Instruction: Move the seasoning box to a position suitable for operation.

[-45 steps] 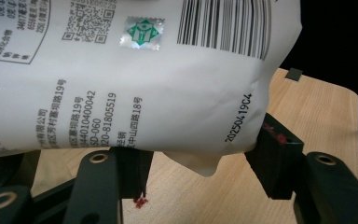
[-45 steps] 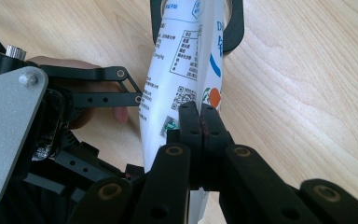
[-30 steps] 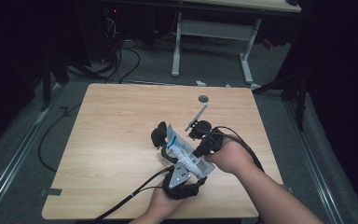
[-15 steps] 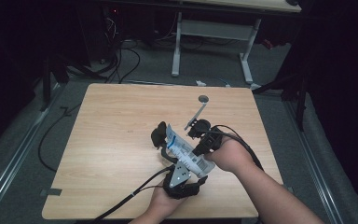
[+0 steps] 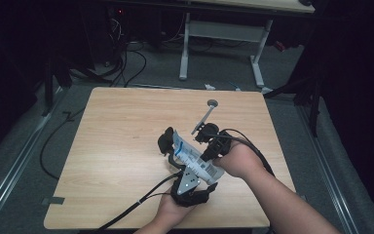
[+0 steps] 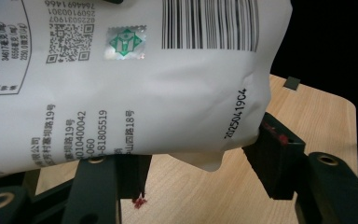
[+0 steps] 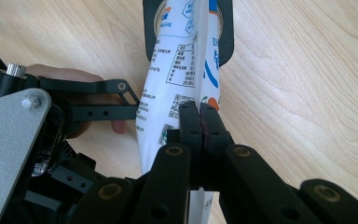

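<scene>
A white pouch (image 5: 195, 158) with blue print and a barcode slants across the near middle of the table. My right gripper (image 7: 199, 122) is shut on the pouch's (image 7: 177, 79) thin edge seam, seen in the high view at the right gripper (image 5: 210, 146). The pouch's far end meets a black round container (image 7: 151, 32), which stands at the black container (image 5: 165, 141). My left gripper (image 5: 187, 183) sits under the near end. Its jaws stand wide apart. The pouch (image 6: 121, 84) lies across them, its edge touching the right-hand fingertip (image 6: 272, 140).
A grey stick with a round disc end (image 5: 205, 116) lies on the wooden table (image 5: 117, 126) just beyond my right gripper. Cables trail off the table's near edge. A desk frame (image 5: 224, 34) and floor cables stand behind the table.
</scene>
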The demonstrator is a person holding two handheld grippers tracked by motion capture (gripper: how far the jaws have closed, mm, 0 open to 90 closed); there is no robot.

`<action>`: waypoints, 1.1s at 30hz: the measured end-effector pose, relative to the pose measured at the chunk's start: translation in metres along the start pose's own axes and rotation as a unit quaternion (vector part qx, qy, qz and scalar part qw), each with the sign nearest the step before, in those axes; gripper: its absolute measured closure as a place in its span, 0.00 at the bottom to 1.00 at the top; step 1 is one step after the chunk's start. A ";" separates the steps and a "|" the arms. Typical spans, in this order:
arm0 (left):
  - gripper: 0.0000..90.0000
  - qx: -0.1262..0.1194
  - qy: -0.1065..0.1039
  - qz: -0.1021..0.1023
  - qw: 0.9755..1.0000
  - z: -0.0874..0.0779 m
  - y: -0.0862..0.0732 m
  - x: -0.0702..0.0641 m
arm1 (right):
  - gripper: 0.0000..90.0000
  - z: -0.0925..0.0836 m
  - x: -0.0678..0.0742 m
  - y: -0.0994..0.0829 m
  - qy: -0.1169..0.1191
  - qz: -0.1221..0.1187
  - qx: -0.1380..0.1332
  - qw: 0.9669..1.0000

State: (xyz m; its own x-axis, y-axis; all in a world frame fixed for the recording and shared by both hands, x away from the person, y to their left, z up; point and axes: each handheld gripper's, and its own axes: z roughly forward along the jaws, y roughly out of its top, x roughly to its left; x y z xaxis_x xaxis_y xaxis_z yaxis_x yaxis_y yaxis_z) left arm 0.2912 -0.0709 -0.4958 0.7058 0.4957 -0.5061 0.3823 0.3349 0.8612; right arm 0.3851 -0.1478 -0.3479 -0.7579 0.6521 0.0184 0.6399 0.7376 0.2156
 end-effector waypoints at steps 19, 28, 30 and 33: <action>0.50 -0.005 -0.002 0.009 1.000 -0.002 0.003 -0.002 | 1.00 -0.005 0.003 0.002 0.000 -0.006 0.000 1.000; 0.50 -0.006 -0.002 0.012 1.000 -0.002 0.003 -0.003 | 1.00 -0.005 0.004 0.003 -0.001 -0.010 0.005 1.000; 0.50 -0.006 -0.003 0.012 1.000 -0.002 0.003 -0.003 | 1.00 -0.006 0.004 0.004 -0.001 -0.009 0.007 1.000; 0.50 -0.007 -0.003 0.011 1.000 -0.002 0.004 -0.003 | 1.00 -0.006 0.003 0.004 0.001 -0.011 0.006 1.000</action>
State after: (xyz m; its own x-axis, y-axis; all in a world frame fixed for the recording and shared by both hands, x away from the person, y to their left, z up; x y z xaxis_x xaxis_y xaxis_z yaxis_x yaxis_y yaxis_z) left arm 0.2892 -0.0696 -0.4911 0.7175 0.4981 -0.4868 0.3590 0.3345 0.8713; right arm 0.3844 -0.1441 -0.3412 -0.7718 0.6357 0.0149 0.6248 0.7537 0.2041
